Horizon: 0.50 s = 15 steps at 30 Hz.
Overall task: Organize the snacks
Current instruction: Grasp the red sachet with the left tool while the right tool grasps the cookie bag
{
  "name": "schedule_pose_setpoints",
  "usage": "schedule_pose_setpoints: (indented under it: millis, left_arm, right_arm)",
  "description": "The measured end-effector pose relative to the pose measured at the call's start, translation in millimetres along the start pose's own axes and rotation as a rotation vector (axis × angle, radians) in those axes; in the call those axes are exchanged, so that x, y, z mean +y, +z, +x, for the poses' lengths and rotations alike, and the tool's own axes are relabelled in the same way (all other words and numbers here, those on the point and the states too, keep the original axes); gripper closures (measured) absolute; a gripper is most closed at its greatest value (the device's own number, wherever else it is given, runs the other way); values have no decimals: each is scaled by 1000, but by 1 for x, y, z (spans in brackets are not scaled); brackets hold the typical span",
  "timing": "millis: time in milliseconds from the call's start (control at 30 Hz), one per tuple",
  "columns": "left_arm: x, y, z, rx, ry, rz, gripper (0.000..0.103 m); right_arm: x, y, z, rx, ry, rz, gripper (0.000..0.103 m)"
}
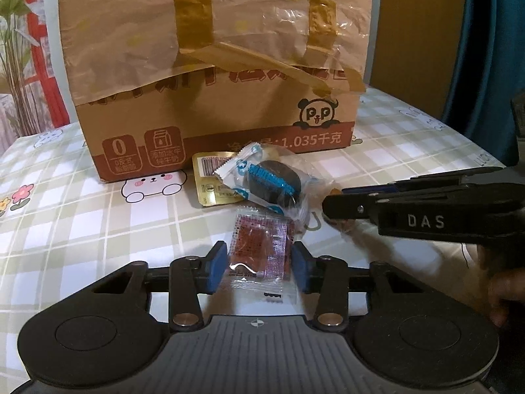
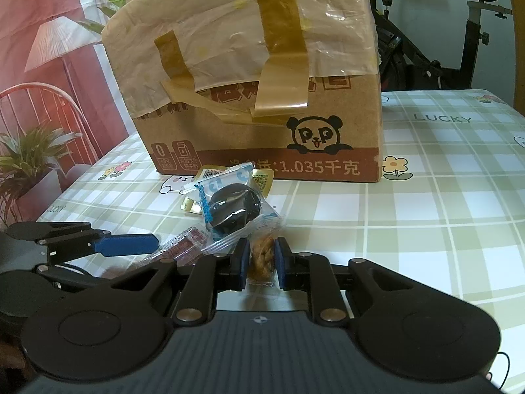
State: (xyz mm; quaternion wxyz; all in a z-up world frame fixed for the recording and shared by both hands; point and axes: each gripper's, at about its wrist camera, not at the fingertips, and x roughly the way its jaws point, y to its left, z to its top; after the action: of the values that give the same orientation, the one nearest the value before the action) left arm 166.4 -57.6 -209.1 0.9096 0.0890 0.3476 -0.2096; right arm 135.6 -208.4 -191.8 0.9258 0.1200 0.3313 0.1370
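Cardboard box (image 1: 213, 105) stands at the back of the checked tablecloth (image 1: 82, 223), top covered with taped plastic. The snacks lie in a loose pile just in front of it.

Dark round cookie packet (image 1: 272, 180): crinkly film, slippery, contents brittle. I'd pinch a sealed end, not the cookie. Its long axis runs diagonally, from near the box toward the right gripper.

Red snack packet (image 1: 259, 249): flat, light, soft. It lies between my left gripper (image 1: 259, 262) fingers, long axis along them toward the box. The jaws bracket it; I can't tell whether the pads press.

Right gripper (image 2: 262, 259): fingers pinched on a small brown crumbly snack (image 2: 261, 259) in clear wrap. Fragile, so gentle squeeze.
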Motion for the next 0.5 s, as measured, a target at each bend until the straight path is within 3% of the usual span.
schedule_pose_setpoints:
  millis: [367, 500]
  left_arm:
    - [33, -5, -27, -62, 13, -184, 61]
    - [33, -4, -35, -75, 12, -195, 61]
  right_arm:
    - [1, 0, -1, 2, 1, -5, 85]
    - [1, 0, -1, 3, 4, -13, 85]
